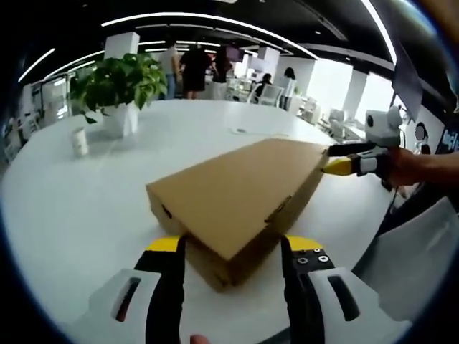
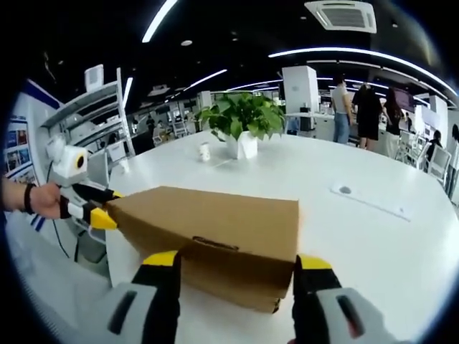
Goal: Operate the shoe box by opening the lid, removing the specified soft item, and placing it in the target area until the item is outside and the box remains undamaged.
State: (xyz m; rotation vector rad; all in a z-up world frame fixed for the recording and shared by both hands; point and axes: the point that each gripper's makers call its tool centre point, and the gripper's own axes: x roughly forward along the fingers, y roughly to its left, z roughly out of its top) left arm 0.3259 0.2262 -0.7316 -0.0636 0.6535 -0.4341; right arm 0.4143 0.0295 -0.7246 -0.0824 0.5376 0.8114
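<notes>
So the shoe box [image 1: 237, 193] lay lid-shut w/ its long axis running btwn both tools: left gripper [image 1: 233, 251] wide at near end, right gripper [image 2: 234, 269] wide opposite.

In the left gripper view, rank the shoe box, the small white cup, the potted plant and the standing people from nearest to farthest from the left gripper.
1. Shoe box, between the open jaws of the left gripper, lid down.
2. Small white cup, on the table's left side.
3. Potted plant, just behind the cup.
4. Standing people, beyond the table's far edge.
</notes>
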